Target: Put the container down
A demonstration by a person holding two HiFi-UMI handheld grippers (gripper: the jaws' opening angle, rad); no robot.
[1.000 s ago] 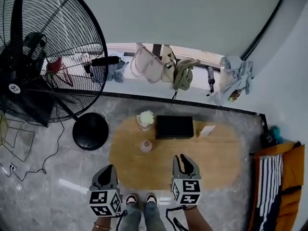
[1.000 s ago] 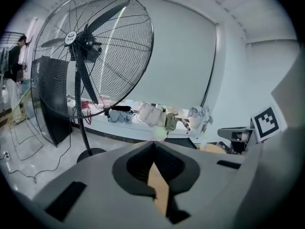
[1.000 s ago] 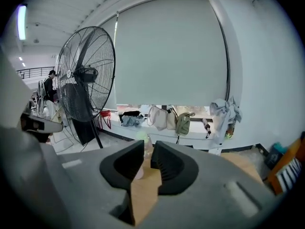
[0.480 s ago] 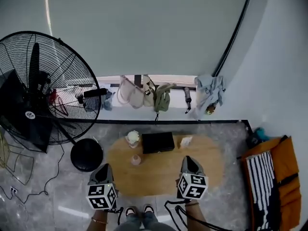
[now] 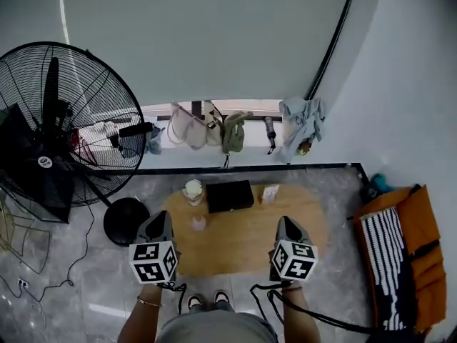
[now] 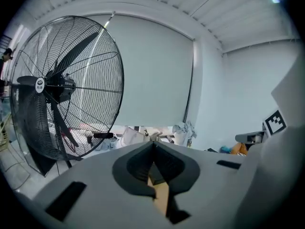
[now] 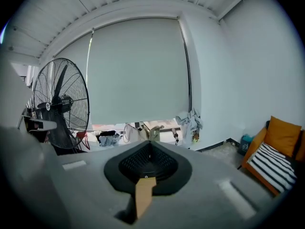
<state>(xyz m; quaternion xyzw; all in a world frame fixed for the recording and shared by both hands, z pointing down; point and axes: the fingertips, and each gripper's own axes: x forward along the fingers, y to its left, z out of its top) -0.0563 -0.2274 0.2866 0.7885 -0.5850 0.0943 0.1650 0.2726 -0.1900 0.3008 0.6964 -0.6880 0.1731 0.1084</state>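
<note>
Though the fan [image 6: 62,87] carries a round white badge on its hub, the print is too small to read, and the only other markings are the black-and-white squares on each gripper's cube. The small pink container [image 5: 198,223] stands on the oval wooden table [image 5: 243,247], just ahead of the left gripper [image 5: 160,216] and apart from it. Near it are a black box [image 5: 230,196] and a cream object [image 5: 192,190] too small to identify. Only the head view shows these whole, as each gripper view hides all but a sliver of table behind its own body. Left gripper and right gripper [image 5: 286,220] are both clenched on nothing, tips meeting.
</note>
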